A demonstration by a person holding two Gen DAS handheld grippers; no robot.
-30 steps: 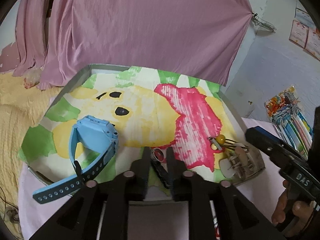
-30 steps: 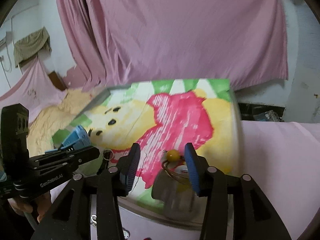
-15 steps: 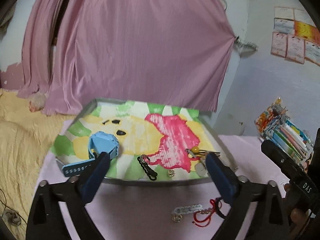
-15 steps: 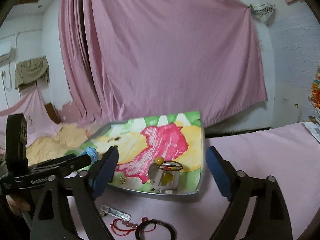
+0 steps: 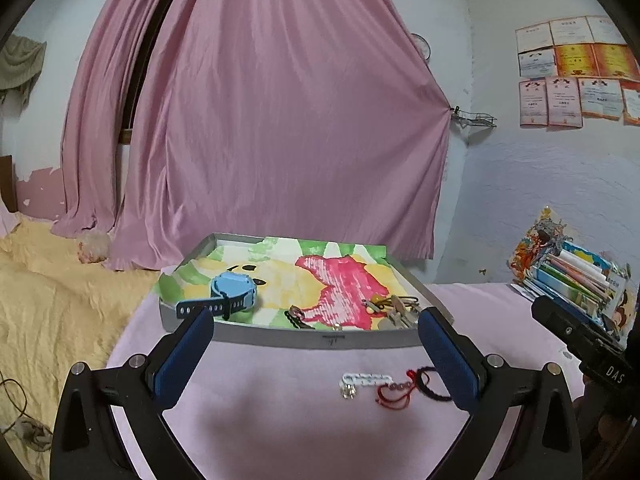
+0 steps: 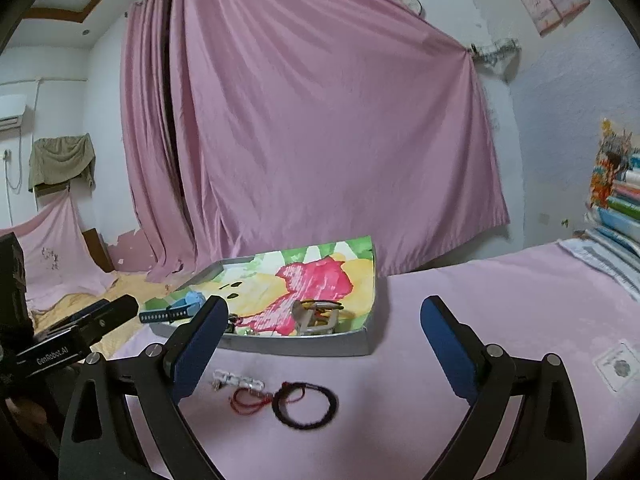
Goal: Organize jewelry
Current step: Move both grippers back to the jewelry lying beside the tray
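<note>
A grey tray lined with a cartoon bear picture holds a blue watch, a dark chain piece and a metal clip with gold rings. The tray also shows in the right wrist view. In front of it on the pink cloth lie a white link bracelet, a red cord and a dark braided bracelet. My left gripper is open and empty, back from the tray. My right gripper is open and empty above the loose bracelets.
A stack of books and colourful packets stands at the right on the pink cloth. A pink curtain hangs behind the tray. A yellow blanket lies at the left. A white tag lies on the cloth at the right.
Both grippers opened wide and pulled back from the tray. The left one let go of the dark chain piece, which now lies in the tray. The loose bracelets came into view.
</note>
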